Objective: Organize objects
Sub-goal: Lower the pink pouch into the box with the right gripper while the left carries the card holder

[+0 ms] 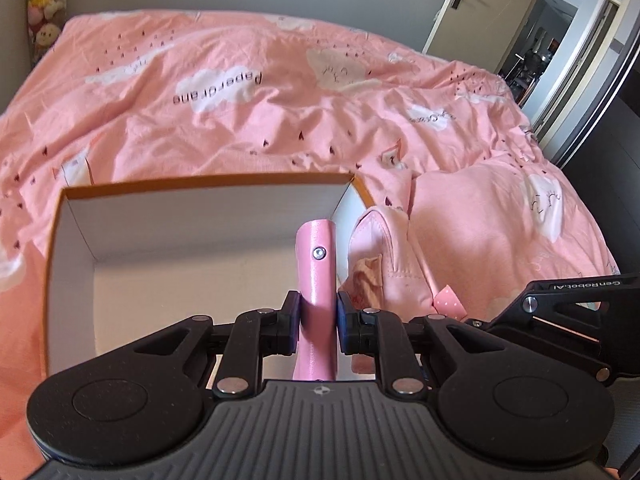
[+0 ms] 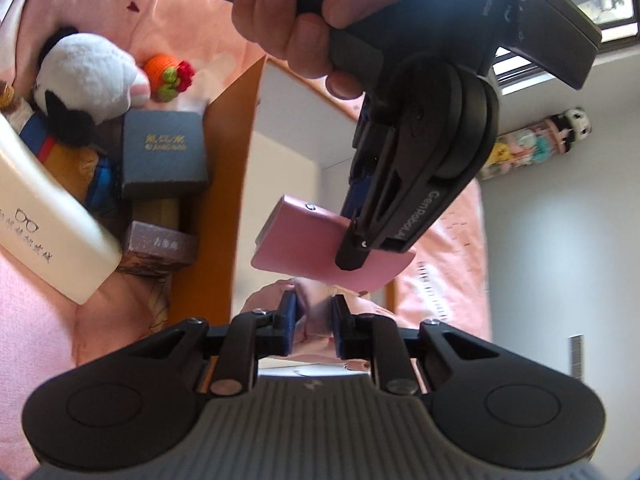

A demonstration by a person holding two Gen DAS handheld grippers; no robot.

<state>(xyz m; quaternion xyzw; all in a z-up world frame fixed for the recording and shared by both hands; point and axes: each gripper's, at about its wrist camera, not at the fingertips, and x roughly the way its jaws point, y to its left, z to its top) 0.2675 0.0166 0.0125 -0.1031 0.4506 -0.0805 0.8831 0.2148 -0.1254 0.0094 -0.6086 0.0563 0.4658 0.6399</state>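
your left gripper (image 1: 318, 316) has its fingers (image 1: 290, 314) clamped narrow on a flat pink case (image 1: 316, 280), which stands on edge above the open box (image 1: 76, 264), over the box's right half. the box is white inside with orange outer walls and sits on the pink bed cover (image 1: 240, 120). your right gripper (image 2: 314, 322) holds its fingers (image 2: 289, 320) narrow on a pale pink cloth item (image 2: 316, 304) at the box's near edge; you cannot tell how firmly they press it. outside the box's orange wall (image 2: 224, 184) lie a blue book (image 2: 164, 152), a panda plush (image 2: 84, 80), an orange knitted toy (image 2: 168, 72), a white glasses case (image 2: 48, 224) and a small brown box (image 2: 160, 246)
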